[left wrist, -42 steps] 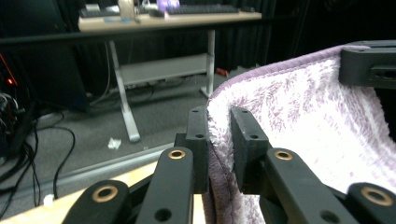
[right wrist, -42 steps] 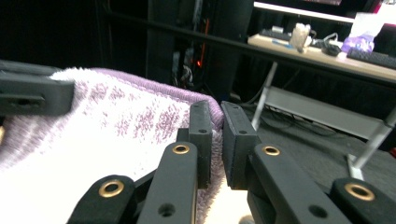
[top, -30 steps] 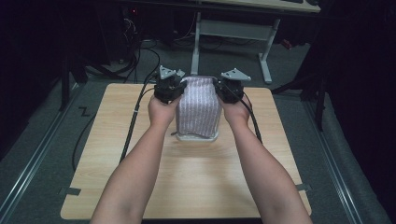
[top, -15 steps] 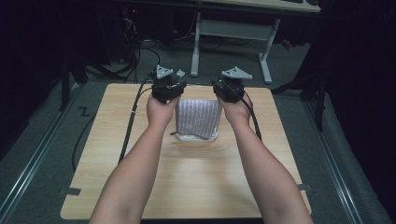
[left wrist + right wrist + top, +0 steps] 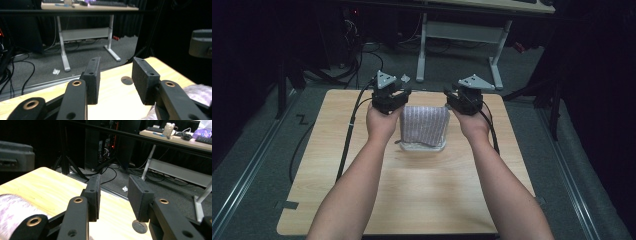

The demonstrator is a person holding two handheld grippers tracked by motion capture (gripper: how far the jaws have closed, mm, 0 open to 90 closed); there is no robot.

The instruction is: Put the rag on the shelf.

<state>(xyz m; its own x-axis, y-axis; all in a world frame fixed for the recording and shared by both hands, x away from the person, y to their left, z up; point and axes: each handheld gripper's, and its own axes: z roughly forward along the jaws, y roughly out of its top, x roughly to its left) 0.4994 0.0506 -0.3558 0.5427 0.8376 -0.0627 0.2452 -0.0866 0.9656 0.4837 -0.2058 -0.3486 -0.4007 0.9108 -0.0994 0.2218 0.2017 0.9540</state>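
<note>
A person's two forearms reach in from the near edge over a light wooden desk (image 5: 337, 165), each hand holding a two-jaw tool. The left tool (image 5: 398, 96) is held above the far part of the desk, left of centre, with a grey three-cornered plate on top and a black cable (image 5: 349, 130) trailing back along the desk's left side. The right tool (image 5: 455, 97) is held level with it, right of centre, and carries the same kind of plate.

Between the two hands, on the far middle of the desk, stands a pale, finely striped bundle (image 5: 423, 122) that looks like folded cloth or wrapping; I cannot tell which. Its base spreads slightly on the wood. Each tool sits just beside an upper far corner of the bundle, and from the high view I cannot tell whether either touches it.

In the left gripper view the left tool (image 5: 115, 81) has its jaws spread apart with nothing between them; bare desk and a small dark round spot (image 5: 126, 80) show through the gap, and the bundle's edge (image 5: 200, 91) lies at the lower right. In the right gripper view the right tool (image 5: 113, 197) is likewise spread and empty, with the bundle (image 5: 15, 213) at the lower left and a round disc (image 5: 139, 226) on the wood under the right jaw.

Beyond the desk, on grey floor, stands a white-legged table (image 5: 462, 35).
</note>
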